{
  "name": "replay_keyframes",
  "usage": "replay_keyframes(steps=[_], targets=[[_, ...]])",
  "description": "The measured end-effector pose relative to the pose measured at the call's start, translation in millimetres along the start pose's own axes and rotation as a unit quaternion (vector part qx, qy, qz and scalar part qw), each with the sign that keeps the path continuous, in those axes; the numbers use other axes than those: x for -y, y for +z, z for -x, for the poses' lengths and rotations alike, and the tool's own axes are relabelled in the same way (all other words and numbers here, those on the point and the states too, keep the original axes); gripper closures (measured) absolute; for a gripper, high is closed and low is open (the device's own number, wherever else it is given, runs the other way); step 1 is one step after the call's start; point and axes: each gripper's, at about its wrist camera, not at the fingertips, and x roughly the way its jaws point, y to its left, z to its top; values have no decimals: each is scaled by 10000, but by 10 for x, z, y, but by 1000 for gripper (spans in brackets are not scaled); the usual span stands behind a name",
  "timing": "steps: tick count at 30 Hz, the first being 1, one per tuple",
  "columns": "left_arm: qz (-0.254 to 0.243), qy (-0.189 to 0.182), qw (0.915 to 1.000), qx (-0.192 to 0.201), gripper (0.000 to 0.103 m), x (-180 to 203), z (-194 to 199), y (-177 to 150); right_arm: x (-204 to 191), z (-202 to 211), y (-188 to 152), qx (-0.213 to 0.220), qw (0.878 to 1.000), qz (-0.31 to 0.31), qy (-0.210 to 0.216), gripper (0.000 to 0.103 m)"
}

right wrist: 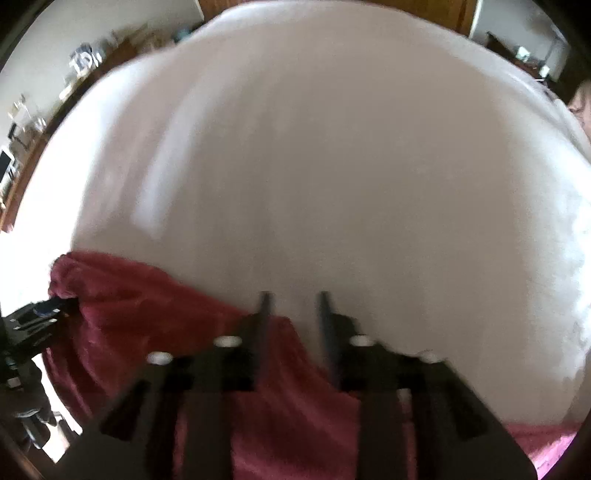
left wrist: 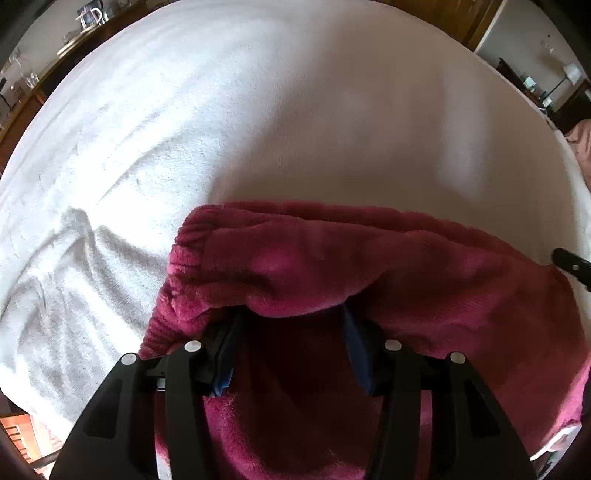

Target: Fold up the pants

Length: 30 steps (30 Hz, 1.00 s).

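Note:
Dark pink fleece pants (left wrist: 332, 258) lie on a white bed cover (left wrist: 221, 129). In the left wrist view my left gripper (left wrist: 291, 314) is under a fold of the elastic waistband; the fleece drapes over its fingertips and hides them, with the fingers spread apart. The tip of my right gripper (left wrist: 570, 264) shows at the right edge of the pants. In the blurred right wrist view my right gripper (right wrist: 293, 299) is open, with nothing between its fingers, above the pants (right wrist: 147, 314) edge. My left gripper (right wrist: 40, 314) shows at the left by the waistband corner.
The white cover (right wrist: 332, 166) spreads far ahead of both grippers. A wooden sideboard with a kettle (left wrist: 90, 16) and glassware runs along the far left. A desk with a lamp (left wrist: 569, 74) stands at the far right. A pink pillow (left wrist: 581, 140) lies at the right edge.

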Motion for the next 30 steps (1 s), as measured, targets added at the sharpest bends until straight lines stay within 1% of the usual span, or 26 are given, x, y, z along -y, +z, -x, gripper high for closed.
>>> replay_keyframes(steps=[1,2,5,6,7,8,11,15,17,19,20,21,23,24,26,27,29,30], targets=[[-6,12,10000,-4,52,-9,39,-3,59,111,-53,127,9999,-70,2,52],[-21,47,10000,-3,52,2,91,-8,90,173,-105,181,9998,-131,-14,51],[-97,191,9998,34,48,111,225,-60,302,338,-335,165,9987,-477,0,51],[-136,240,9996,73,44,151,281,-78,395,396,-439,150,9981,-600,-4,51],[-191,294,9993,132,43,199,345,-95,485,454,-546,140,9975,-695,-28,51],[-309,399,9984,255,43,282,443,-125,534,512,-684,141,9970,-759,-46,51],[-529,661,9952,490,43,471,632,-198,861,707,-1088,118,9944,-1041,-107,51],[-614,717,9936,614,43,800,830,-328,1310,878,-1509,83,9890,-1454,-272,51],[-775,669,9926,656,43,1036,889,-405,1536,978,-1700,90,9844,-1726,-340,51],[-982,611,9910,680,43,1297,929,-478,1843,1148,-1949,152,9782,-2016,-473,51],[-1108,561,9899,686,43,1474,965,-517,1945,1206,-2017,186,9761,-2100,-524,51],[-1201,509,9890,691,43,1626,984,-554,2147,1335,-2171,249,9723,-2240,-615,51],[-1405,371,9869,699,43,1965,1022,-638,2397,1501,-2383,351,9660,-2438,-780,51],[-1496,308,9858,697,43,2111,1038,-677,2569,1607,-2405,391,9631,-2522,-854,51],[-1700,198,9827,701,43,2417,1056,-798,2796,1748,-2584,478,9561,-2709,-1008,48],[-1800,155,9810,706,43,2570,1039,-877,2969,1856,-2713,539,9513,-2821,-1116,45],[-1984,62,9775,712,43,2898,1080,-1012,3245,2024,-2895,627,9435,-2976,-1318,44],[-2060,20,9760,708,43,2997,1062,-1039,3319,2078,-2979,667,9401,-3035,-1398,43]])
